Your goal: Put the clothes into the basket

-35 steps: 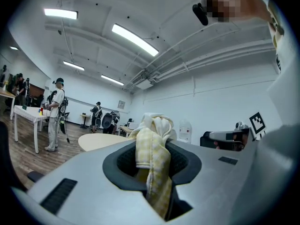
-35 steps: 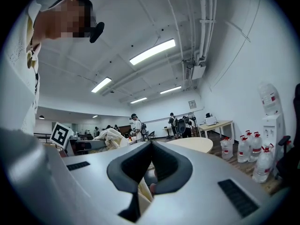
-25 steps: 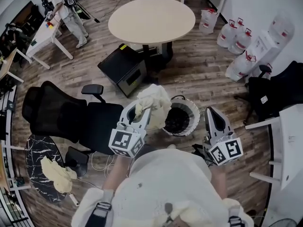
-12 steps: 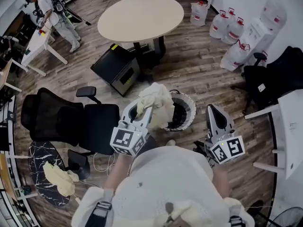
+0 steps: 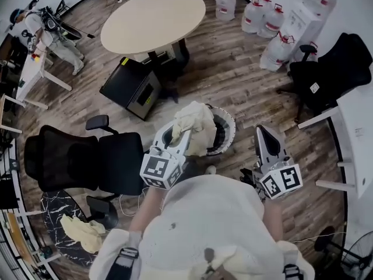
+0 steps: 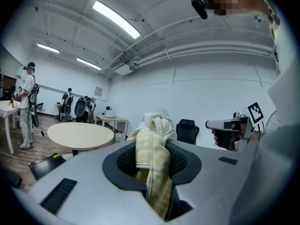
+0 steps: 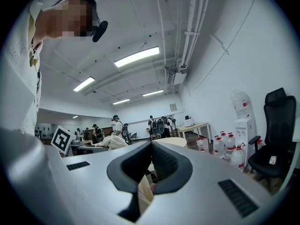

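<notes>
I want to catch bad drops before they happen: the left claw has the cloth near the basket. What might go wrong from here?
1. In the head view, the cream cloth in the left claw overlaps only the left rim of the basket. If it were released now, it might drape over the rim or fall outside.
2. The left gripper view shows the cloth bunched deep between the pads, so it may cling when the claw opens.

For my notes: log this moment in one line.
left tongs: shut on cloth | right tongs: shut, empty | cloth: not yet in basket
</notes>
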`<state>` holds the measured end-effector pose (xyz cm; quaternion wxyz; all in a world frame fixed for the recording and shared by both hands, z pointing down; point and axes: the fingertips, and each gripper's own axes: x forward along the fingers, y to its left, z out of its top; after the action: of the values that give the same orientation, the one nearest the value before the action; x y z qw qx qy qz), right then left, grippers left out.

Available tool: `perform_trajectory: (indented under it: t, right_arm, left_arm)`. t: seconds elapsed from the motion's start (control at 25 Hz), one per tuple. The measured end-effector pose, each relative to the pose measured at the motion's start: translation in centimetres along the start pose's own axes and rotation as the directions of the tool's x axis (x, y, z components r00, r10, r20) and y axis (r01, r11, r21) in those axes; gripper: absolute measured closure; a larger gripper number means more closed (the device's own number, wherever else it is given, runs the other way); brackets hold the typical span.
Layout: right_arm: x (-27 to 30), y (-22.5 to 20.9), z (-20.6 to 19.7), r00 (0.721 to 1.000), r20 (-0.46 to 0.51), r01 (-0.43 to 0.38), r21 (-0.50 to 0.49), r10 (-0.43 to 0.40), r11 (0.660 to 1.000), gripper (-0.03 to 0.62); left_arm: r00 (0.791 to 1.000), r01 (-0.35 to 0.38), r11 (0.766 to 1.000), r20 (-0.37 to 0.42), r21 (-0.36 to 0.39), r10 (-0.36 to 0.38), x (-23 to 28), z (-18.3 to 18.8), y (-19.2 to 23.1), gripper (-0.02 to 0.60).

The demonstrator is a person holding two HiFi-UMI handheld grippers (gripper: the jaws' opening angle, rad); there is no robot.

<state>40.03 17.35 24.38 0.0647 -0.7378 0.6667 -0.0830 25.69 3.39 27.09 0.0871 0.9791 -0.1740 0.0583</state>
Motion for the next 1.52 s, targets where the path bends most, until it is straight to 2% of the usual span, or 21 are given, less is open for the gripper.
perform_trajectory:
  t: [0.44, 0.76, 1.0, 1.52]
  right_arm:
    - [-0.2, -3.2, -0.4, 0.99, 0.006, 0.137, 0.017, -0.138, 0.99, 0.586]
    - [-0.6, -4.8, -0.6, 0.971, 0.001, 0.24, 0.025, -0.24, 0.97, 0.586]
    - [0.3, -4.7, -0.3, 0.947, 0.01, 0.319, 0.024, -0.32, 0.947, 0.586]
    - [1.4, -6.9, -0.6, 0.894, 0.008, 0.447, 0.053, -0.448, 0.893, 0.586]
  left_arm:
    - [0.988, 0.138, 0.99, -0.075, 0.02, -0.136, 5.3, -2.1, -0.9, 0.466]
    - [0.963, 0.245, 0.969, -0.124, 0.031, -0.239, 8.7, -3.3, -1.6, 0.466]
    - [0.928, 0.336, 0.941, -0.186, 0.044, -0.322, 10.5, -4.6, -1.1, 0.466]
    - [0.848, 0.463, 0.885, -0.312, 0.044, -0.428, 15.2, -8.6, -0.6, 0.466]
